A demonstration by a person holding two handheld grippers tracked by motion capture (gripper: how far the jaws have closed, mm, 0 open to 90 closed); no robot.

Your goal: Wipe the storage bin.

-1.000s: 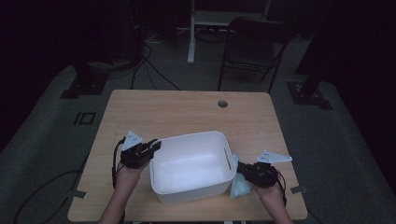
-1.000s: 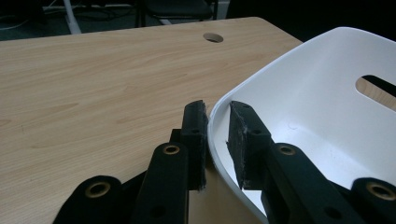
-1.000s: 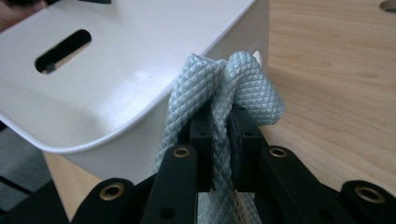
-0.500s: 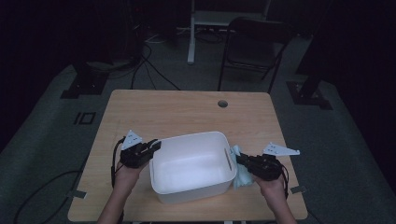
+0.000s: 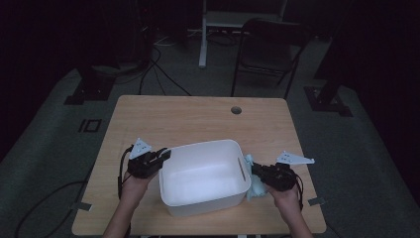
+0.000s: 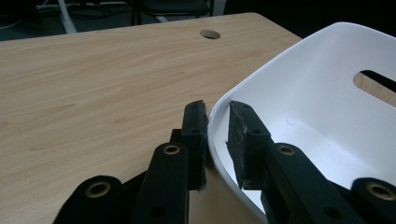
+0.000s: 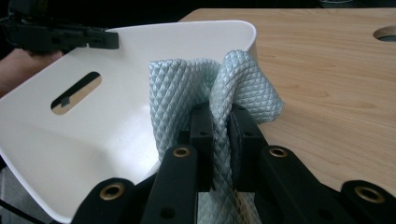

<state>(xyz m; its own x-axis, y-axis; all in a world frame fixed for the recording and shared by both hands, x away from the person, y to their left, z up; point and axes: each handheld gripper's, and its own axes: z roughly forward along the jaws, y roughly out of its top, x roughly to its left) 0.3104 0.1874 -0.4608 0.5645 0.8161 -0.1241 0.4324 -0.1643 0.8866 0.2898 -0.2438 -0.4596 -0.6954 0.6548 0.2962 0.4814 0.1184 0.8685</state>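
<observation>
With my left claw pinching the white tub's rim and my right claw clamped on the pale-green quilted cloth, I should lift the cloth clear over the wall.

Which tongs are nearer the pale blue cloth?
Right. The right tongs are clamped on the pale blue cloth beside the white tub; the left tongs straddle the tub's opposite rim.
</observation>
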